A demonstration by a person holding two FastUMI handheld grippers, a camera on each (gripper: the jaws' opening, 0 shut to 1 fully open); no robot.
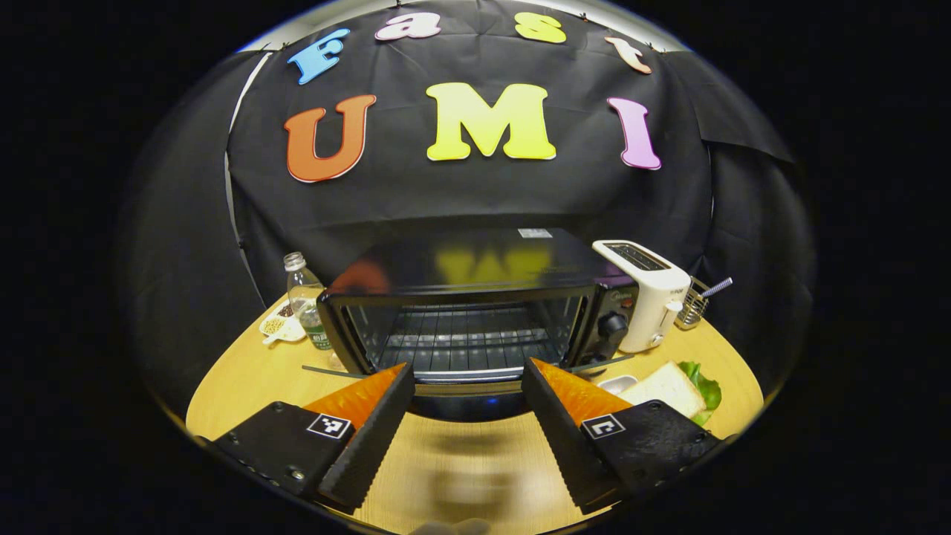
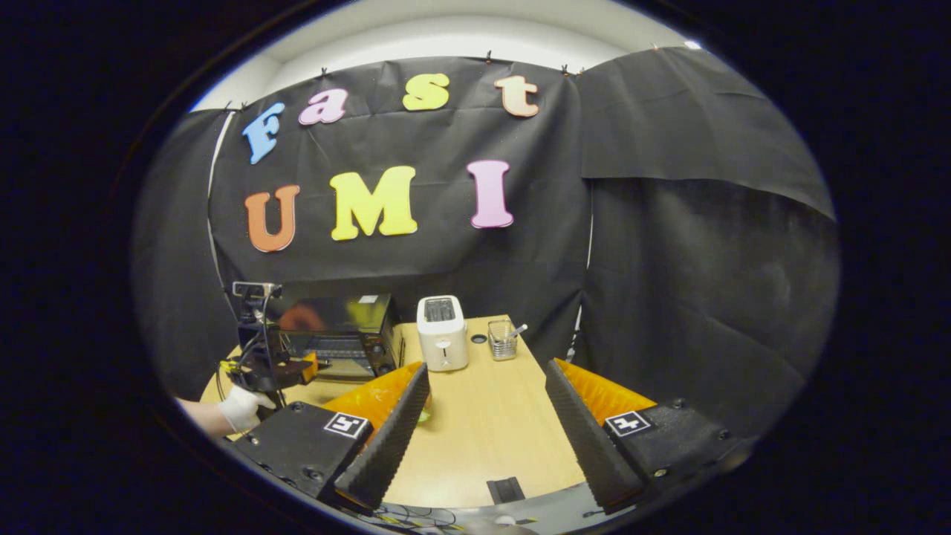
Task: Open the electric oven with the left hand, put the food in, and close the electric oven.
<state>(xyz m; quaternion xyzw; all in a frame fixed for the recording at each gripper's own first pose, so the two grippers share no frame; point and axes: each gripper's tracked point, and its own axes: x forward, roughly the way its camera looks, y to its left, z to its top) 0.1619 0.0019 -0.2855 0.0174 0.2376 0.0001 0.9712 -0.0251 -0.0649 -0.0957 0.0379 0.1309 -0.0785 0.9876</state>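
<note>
Left gripper point(image 1: 468, 379) spread wide, nothing between its fingers, hovering low over the wooden table point(image 1: 245, 379) just in front of the electric oven point(image 1: 475, 312). Oven door point(image 1: 461, 397) dropped open, hanging down toward the gripper; wire rack point(image 1: 461, 342) visible inside the bare cavity. Control knobs point(image 1: 613, 325) on the oven's right panel. Immediately right of the oven, a white toaster point(image 1: 646, 297), upright, and beyond that a small wire basket point(image 1: 695, 305) with a utensil handle sticking out. In front of the toaster, to the lower right of the oven door, a slice of white bread point(image 1: 669, 388) lying on green lettuce point(image 1: 706, 386), with the edge of a small white dish point(image 1: 617, 383) beside it. Left of the oven, a clear plastic bottle point(image 1: 306, 305) standing upright, and a little white dish of seeds point(image 1: 276, 325) just beside it.

Right gripper point(image 2: 487, 386) likewise parted, holding nothing, poised above the table point(image 2: 490, 431) well to the right of the oven point(image 2: 334, 334). From there, left gripper point(image 2: 267, 368) seen in front of the oven, held by a white-gloved hand point(image 2: 241, 407). Toaster point(image 2: 442, 333) just right of the oven, wire basket point(image 2: 504, 340) a little farther right, near the table's back edge.
</note>
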